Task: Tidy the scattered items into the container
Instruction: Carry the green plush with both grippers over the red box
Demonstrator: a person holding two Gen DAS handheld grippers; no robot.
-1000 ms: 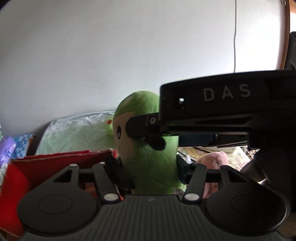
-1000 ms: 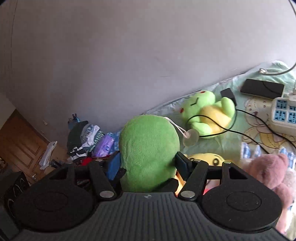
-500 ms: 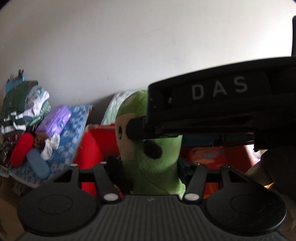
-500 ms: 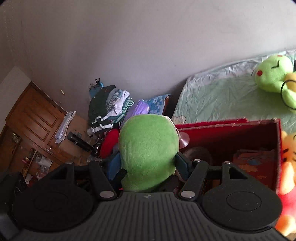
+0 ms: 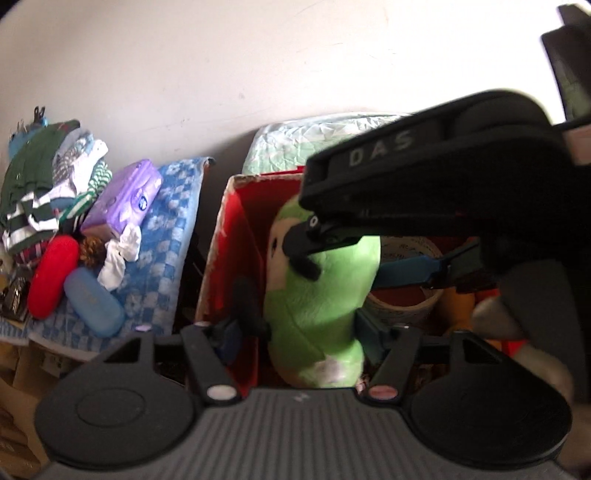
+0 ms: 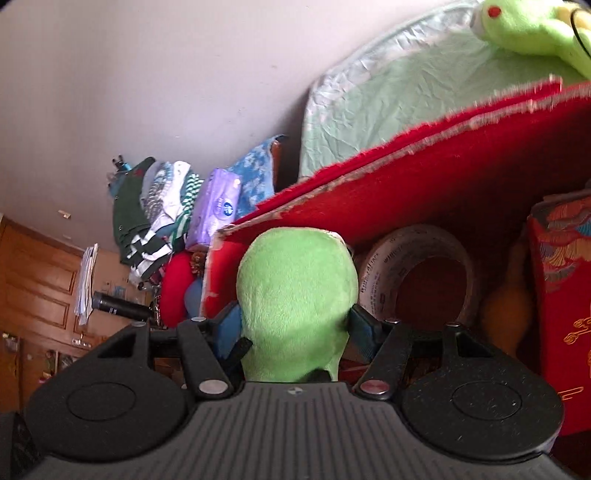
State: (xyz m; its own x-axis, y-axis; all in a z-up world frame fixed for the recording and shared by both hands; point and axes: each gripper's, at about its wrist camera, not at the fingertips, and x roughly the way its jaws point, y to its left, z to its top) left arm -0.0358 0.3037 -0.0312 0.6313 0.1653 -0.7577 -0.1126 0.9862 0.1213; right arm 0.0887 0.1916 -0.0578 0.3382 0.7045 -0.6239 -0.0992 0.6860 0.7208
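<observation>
A green plush toy [image 5: 317, 295] with a cream face hangs upright inside the open red cardboard box [image 5: 225, 258]. Both grippers hold it. My left gripper [image 5: 306, 325] is shut on its lower body. My right gripper [image 6: 293, 325] is shut on its head [image 6: 295, 295]; its black "DAS" body [image 5: 424, 184] crosses the left wrist view above the toy. The toy sits against the box's left corner [image 6: 218, 258].
The box holds a big tape roll [image 6: 417, 273], an orange toy [image 6: 506, 306] and a red patterned packet [image 6: 561, 295]. Left of the box lie a purple tissue pack [image 5: 122, 199], red [image 5: 51, 280] and blue [image 5: 92, 302] cases and folded clothes [image 5: 40, 184]. Another green plush [image 6: 532, 33] lies on the bed.
Both grippers carried the green plush from above the bed leftward and down into the red box. The box interior now surrounds the toy.
</observation>
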